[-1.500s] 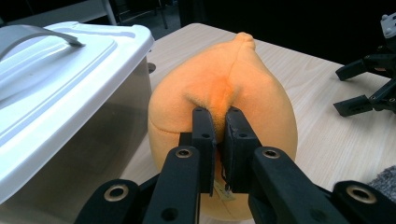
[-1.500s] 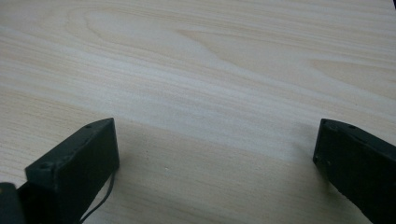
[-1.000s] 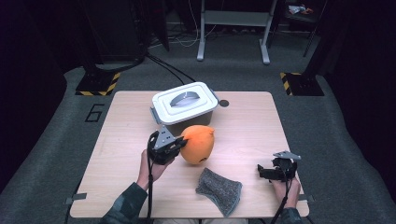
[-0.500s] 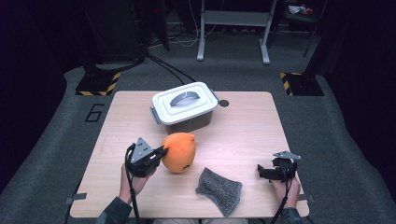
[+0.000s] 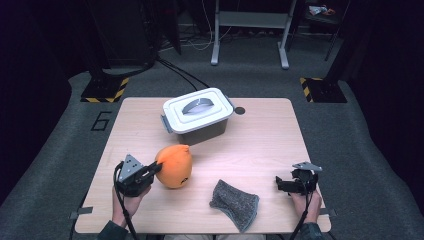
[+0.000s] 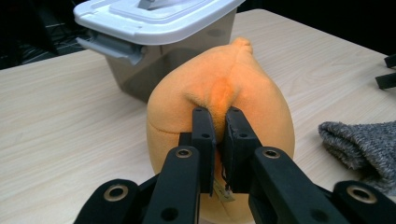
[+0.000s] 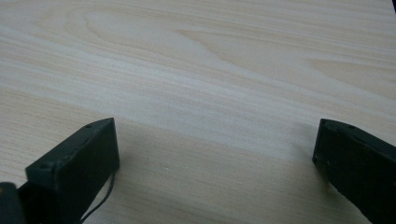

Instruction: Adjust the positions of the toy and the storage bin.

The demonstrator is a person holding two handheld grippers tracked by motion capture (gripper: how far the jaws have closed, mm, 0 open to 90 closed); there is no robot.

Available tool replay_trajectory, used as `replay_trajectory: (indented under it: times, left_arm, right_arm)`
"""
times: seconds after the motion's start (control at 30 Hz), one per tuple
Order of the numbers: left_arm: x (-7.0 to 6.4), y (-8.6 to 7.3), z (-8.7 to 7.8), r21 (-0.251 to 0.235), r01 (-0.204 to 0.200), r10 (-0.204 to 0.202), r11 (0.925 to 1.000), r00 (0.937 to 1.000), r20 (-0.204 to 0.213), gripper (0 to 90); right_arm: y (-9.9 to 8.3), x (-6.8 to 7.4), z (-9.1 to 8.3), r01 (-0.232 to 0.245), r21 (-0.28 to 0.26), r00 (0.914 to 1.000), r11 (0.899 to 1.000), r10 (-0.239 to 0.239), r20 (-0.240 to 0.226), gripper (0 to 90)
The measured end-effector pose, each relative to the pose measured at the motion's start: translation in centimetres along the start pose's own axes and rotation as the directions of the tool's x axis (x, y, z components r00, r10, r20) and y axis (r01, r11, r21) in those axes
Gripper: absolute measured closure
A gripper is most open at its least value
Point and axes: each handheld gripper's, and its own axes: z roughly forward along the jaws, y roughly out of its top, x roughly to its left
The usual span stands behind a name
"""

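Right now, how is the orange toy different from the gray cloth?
The orange toy is round and puffy, while the gray cloth lies flat and rumpled. The toy's fabric is smooth; the cloth looks knitted. The left claw pinches a fold of the toy, while nothing touches the cloth. Both are soft and sit on the table.

Table (image 5: 260, 145) lit brightly from above; surroundings left near black toward frame edges. Soft short shadows cast beside lidded box (image 5: 197, 116) and orange plush (image 5: 174, 166). High view slightly soft, low in detail. Left gripper view sharp at centre, foreground lower edge blurred. Right gripper view evenly lit, wood grain mildly blurred.
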Motion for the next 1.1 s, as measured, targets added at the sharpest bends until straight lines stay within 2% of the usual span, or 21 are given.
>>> replay_trajectory:
  times: [0.2,0.27,0.3,0.33,0.37,0.43,0.47,0.57,0.6,0.63,0.67,0.83,0.9,0.93,1.0,1.03,1.07,1.1]
  left_arm:
    - [1.2,-0.8,-0.8,0.013,0.029,-0.028,0.9995,0.9982,-0.053,84.5]
    - [1.9,-1.2,-0.9,0.032,0.046,-0.043,0.9984,0.9948,-0.092,84.3]
    - [1.9,-1.2,-0.9,0.032,0.046,-0.043,0.9984,0.9948,-0.092,84.3]
    - [2.3,-1.4,-0.9,0.038,0.056,-0.052,0.9977,0.9918,-0.117,84.3]
    - [2.6,-1.6,-0.9,0.036,0.076,-0.071,0.9965,0.9901,-0.121,84.3]
    - [3.1,-1.7,-0.9,0.044,0.094,-0.087,0.9946,0.9844,-0.153,84.0]
    - [3.4,-1.7,-1.0,0.054,0.103,-0.094,0.9932,0.9833,-0.156,83.8]
    - [4.3,-1.9,-0.7,0.064,0.133,-0.117,0.9891,0.9719,-0.204,82.0]
    - [4.9,-2.0,-0.5,0.075,0.149,-0.127,0.9860,0.9618,-0.243,79.1]
    - [4.9,-2.0,-0.5,0.075,0.149,-0.127,0.9860,0.9618,-0.243,77.8]
    - [5.3,-2.1,-0.4,0.082,0.162,-0.136,0.9834,0.9570,-0.256,77.8]
    - [6.8,-2.3,0.5,0.104,0.166,-0.123,0.9807,0.9346,-0.334,71.3]
    - [7.6,-2.4,0.8,0.122,0.179,-0.126,0.9763,0.9289,-0.348,68.7]
    - [8.0,-2.4,1.1,0.125,0.178,-0.121,0.9760,0.9224,-0.367,66.2]
    - [8.9,-2.6,1.4,0.125,0.206,-0.147,0.9704,0.9164,-0.372,60.2]
    - [9.3,-2.7,1.5,0.127,0.212,-0.149,0.9691,0.9114,-0.384,60.2]
    - [9.8,-2.7,1.6,0.130,0.227,-0.163,0.9651,0.9093,-0.383,55.7]
    - [10.2,-2.8,1.6,0.130,0.244,-0.179,0.9610,0.9075,-0.380,55.7]
  right_arm:
    - [0.0,0.0,0.0,0.000,0.000,1.0000,1.000,0.000,0.000,0.0]
    - [0.0,0.0,0.0,0.000,0.000,1.0000,1.000,0.000,0.000,0.0]
    - [0.0,0.0,0.0,0.000,0.000,1.0000,1.000,0.000,0.000,0.0]
    - [0.0,0.0,0.0,0.000,0.000,1.0000,1.000,0.000,0.000,0.0]
    - [0.0,0.0,0.0,-0.001,0.000,1.0000,1.000,0.001,0.000,0.0]
    - [0.0,0.0,0.0,-0.001,0.000,1.0000,1.000,0.001,0.000,0.0]
    - [0.0,0.0,0.0,-0.001,0.000,1.0000,1.000,0.001,0.000,0.0]
    - [0.0,0.0,0.0,-0.001,0.000,1.0000,1.000,0.001,0.001,0.0]
    - [0.0,0.0,0.0,-0.001,0.000,1.0000,1.000,0.001,0.000,0.0]
    - [0.0,0.0,0.0,-0.001,0.000,1.0000,1.000,0.001,0.000,0.0]
    - [0.0,0.0,0.0,-0.001,0.000,1.0000,1.000,0.001,0.001,0.0]
    - [0.0,0.0,0.0,-0.001,0.000,1.0000,1.000,0.001,0.001,0.0]
    - [0.0,0.0,0.0,-0.001,0.000,1.0000,1.000,0.001,0.000,0.0]
    - [0.0,0.0,0.0,-0.001,0.000,1.0000,1.000,0.001,0.001,0.0]
    - [0.0,0.0,0.0,-0.001,0.000,1.0000,1.000,0.001,0.000,0.0]
    - [0.0,0.0,0.0,-0.001,0.000,1.0000,1.000,0.001,0.000,0.0]
    - [0.0,0.0,0.0,0.000,0.000,1.0000,1.000,0.000,0.000,0.0]
    - [0.0,0.0,0.0,0.000,0.000,1.0000,1.000,0.000,0.000,0.0]
